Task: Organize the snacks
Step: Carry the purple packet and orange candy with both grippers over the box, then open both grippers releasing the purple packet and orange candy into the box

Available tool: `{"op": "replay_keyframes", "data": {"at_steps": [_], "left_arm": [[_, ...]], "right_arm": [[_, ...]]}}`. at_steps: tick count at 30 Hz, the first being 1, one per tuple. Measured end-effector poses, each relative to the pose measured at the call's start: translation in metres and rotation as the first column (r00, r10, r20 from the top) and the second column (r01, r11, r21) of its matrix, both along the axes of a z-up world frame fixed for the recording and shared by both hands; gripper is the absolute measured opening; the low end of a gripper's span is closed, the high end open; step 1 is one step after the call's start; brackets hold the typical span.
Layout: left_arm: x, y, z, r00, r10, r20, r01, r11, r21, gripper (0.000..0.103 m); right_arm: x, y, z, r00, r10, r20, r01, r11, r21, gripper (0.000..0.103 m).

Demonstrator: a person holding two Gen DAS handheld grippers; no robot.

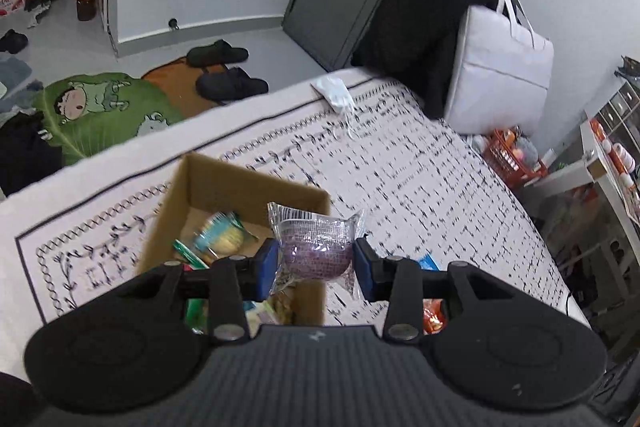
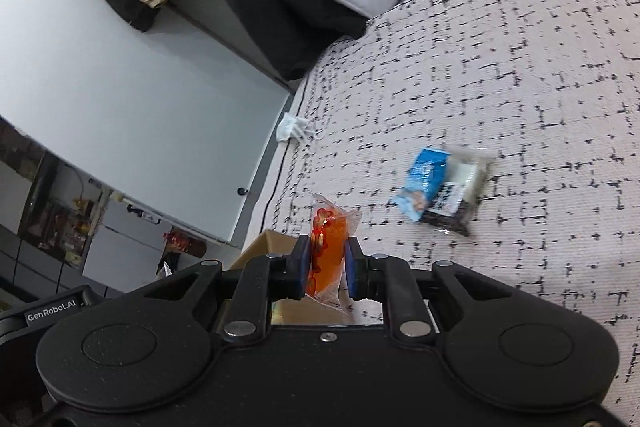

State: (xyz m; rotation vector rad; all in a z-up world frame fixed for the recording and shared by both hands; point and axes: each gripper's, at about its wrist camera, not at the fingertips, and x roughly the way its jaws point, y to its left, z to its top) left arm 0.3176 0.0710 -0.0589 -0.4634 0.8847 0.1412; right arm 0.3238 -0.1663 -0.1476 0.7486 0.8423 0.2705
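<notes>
purple snack pouch (image 1: 316,247), soft and light, sits clamped mid-body in the left tool (image 1: 316,265); right tool (image 2: 329,263) pinches an orange packet (image 2: 326,251), cardboard box (image 1: 240,187) at ten o'clock.

The bed cover (image 1: 420,179) is pale pinkish-white with broken black dashes and a black looped border. On it stands a plain brown cardboard box (image 1: 248,187). Beside the box, blue fingers (image 1: 269,263) flank a purple snack in a clear wrapper (image 1: 318,247). Farther from the box lie a blue packet (image 2: 426,183) and a clear-and-black packet (image 2: 460,195). The orange-red sachet (image 2: 330,251) is translucent.
</notes>
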Motion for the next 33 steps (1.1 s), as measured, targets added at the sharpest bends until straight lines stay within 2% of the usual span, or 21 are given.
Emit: {"op": "replay_keyframes", "data": {"at_steps": [10, 23, 25, 28, 30, 33], "left_arm": [[-0.002, 0.038, 0.008, 0.999, 0.046, 0.015, -0.046, 0.999, -0.028, 0.040], [-0.003, 0.062, -0.020, 0.997, 0.078, -0.028, -0.081, 0.991, -0.111, 0.041], [-0.003, 0.064, -0.024, 0.996, 0.083, -0.030, -0.087, 0.987, -0.137, 0.044], [-0.002, 0.068, -0.027, 0.995, 0.090, -0.037, -0.096, 0.979, -0.179, 0.060], [-0.003, 0.070, -0.026, 0.994, 0.102, -0.036, -0.107, 0.981, -0.162, 0.068], [-0.006, 0.072, -0.025, 0.992, 0.120, -0.040, -0.124, 0.981, -0.150, 0.071]], "right_arm": [[0.009, 0.044, 0.024, 0.995, 0.095, 0.016, -0.094, 0.995, -0.041, 0.018], [0.013, 0.094, 0.033, 0.981, 0.193, 0.002, -0.191, 0.972, -0.135, 0.018], [0.014, 0.099, 0.034, 0.976, 0.219, -0.001, -0.216, 0.965, -0.149, 0.021], [0.015, 0.104, 0.034, 0.972, 0.236, -0.002, -0.233, 0.958, -0.168, 0.022], [0.016, 0.105, 0.034, 0.971, 0.241, -0.004, -0.238, 0.956, -0.173, 0.022], [0.016, 0.104, 0.035, 0.971, 0.238, -0.005, -0.236, 0.956, -0.174, 0.022]]}}
